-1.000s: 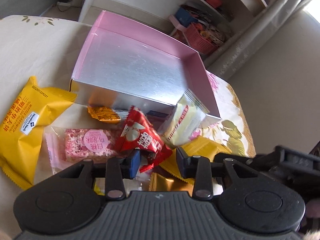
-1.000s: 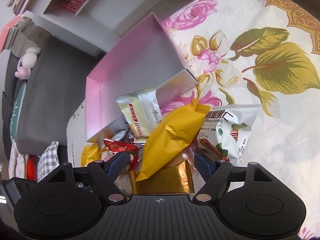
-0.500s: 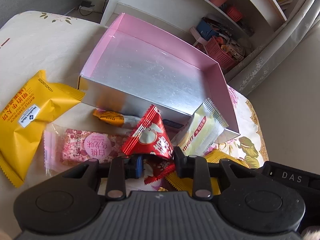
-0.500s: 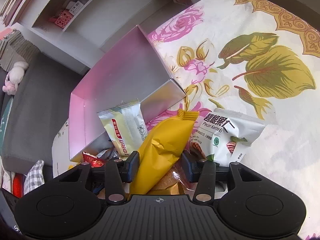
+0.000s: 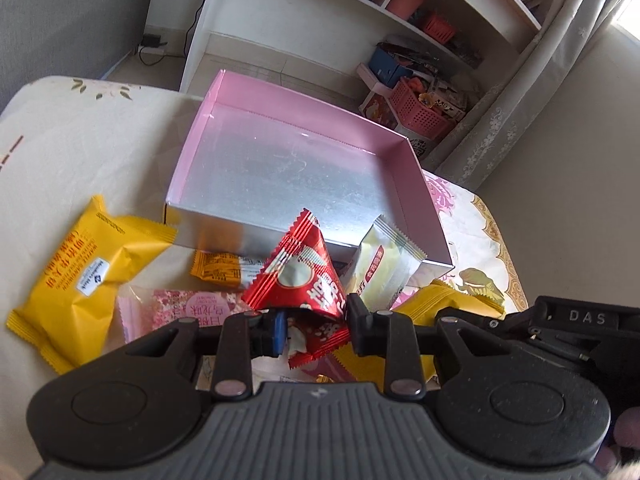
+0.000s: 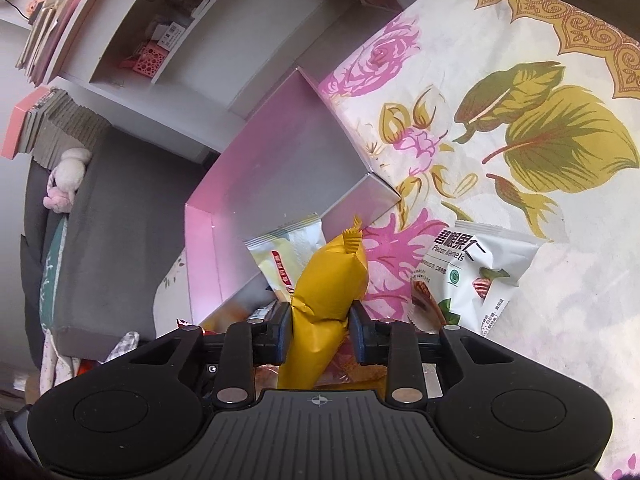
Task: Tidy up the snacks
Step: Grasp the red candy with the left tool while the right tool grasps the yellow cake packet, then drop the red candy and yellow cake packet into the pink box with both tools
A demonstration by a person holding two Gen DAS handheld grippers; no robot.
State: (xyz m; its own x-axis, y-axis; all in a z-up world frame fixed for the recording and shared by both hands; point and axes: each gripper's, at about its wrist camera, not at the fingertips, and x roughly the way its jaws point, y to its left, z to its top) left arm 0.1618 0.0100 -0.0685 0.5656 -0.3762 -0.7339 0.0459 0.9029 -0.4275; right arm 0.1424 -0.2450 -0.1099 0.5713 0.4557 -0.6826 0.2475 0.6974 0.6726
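Observation:
My left gripper (image 5: 316,330) is shut on a red snack packet (image 5: 300,276) and holds it lifted in front of the pink box (image 5: 296,176), which has a silver floor and nothing inside. My right gripper (image 6: 319,330) is shut on a long yellow snack bag (image 6: 326,300), raised off the pile near the box's corner (image 6: 280,184). A pale yellow-white packet (image 5: 384,268) leans on the box's front wall; it also shows in the right wrist view (image 6: 288,256).
On the floral tablecloth (image 6: 520,80) lie a yellow waffle pack (image 5: 84,280), a pink nougat pack (image 5: 180,312), a small orange packet (image 5: 220,268) and a white pecan bag (image 6: 472,276). Shelves (image 5: 400,8) stand behind the table.
Both grippers closed on their packets and rose. The left lifted the red packet off the pile; the right squeezed and lifted the yellow bag. Both views pulled back from the table.

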